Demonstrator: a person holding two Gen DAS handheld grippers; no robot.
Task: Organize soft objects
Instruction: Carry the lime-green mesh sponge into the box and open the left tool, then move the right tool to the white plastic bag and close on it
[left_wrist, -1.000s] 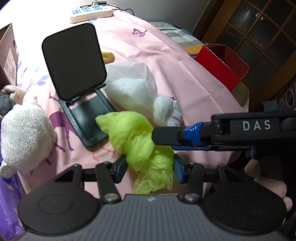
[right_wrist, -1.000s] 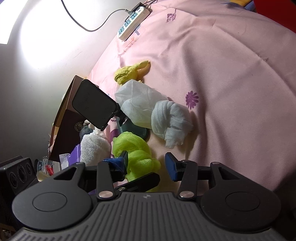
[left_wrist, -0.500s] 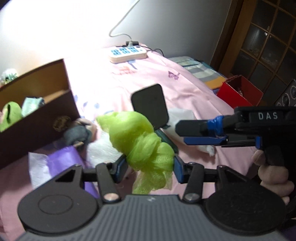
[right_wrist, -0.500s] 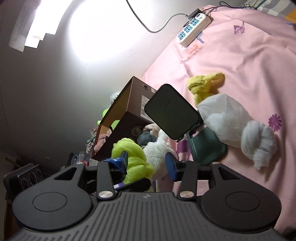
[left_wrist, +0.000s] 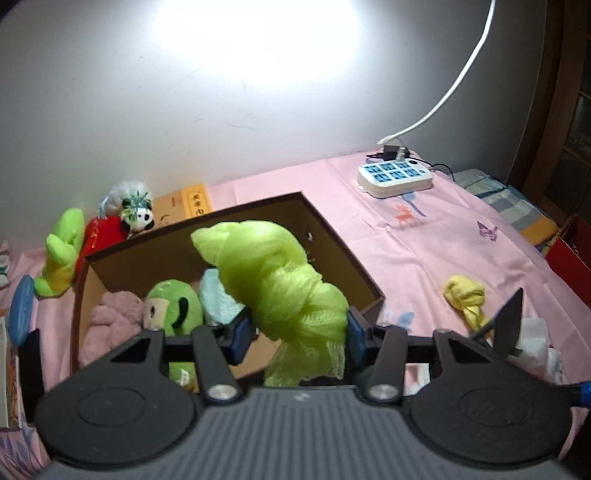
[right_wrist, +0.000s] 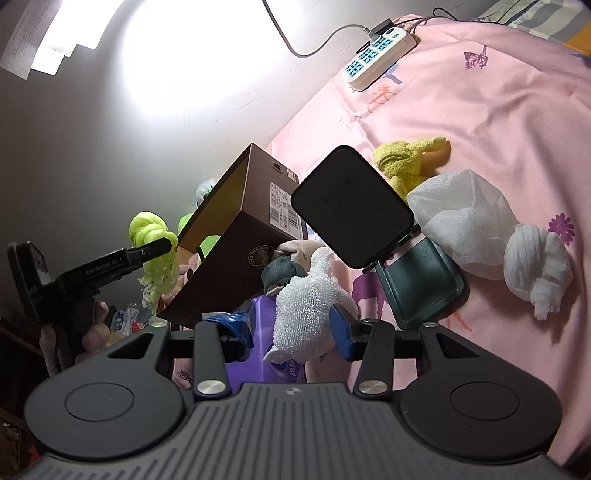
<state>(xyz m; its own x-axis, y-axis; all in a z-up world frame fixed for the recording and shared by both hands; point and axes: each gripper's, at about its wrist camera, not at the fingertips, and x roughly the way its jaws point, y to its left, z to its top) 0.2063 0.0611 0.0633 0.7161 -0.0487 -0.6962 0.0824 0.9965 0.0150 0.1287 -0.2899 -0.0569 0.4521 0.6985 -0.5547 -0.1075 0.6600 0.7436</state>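
My left gripper (left_wrist: 297, 332) is shut on a knotted lime-green mesh cloth (left_wrist: 280, 284) and holds it in the air over the open brown cardboard box (left_wrist: 354, 269). The box holds a green plush (left_wrist: 171, 306), a pink soft item (left_wrist: 110, 317) and a pale blue cloth (left_wrist: 216, 295). In the right wrist view the left gripper (right_wrist: 162, 245) holds the green cloth (right_wrist: 151, 230) beside the box (right_wrist: 236, 236). My right gripper (right_wrist: 291, 328) is open around a white knitted soft item (right_wrist: 306, 306) lying on the bed.
A yellow knotted cloth (right_wrist: 402, 162), a white bag (right_wrist: 465, 221) and a white knotted cloth (right_wrist: 535, 262) lie on the pink bedspread (right_wrist: 498, 110). A black folding stand (right_wrist: 354, 221) sits by the box. A power strip (left_wrist: 395, 177) is near the wall. Plush toys (left_wrist: 122, 218) stand behind the box.
My left gripper has lifted the green cloth off the bed and carried it left to above the box. My right gripper has moved toward the white knitted item, which now sits between its fingers.
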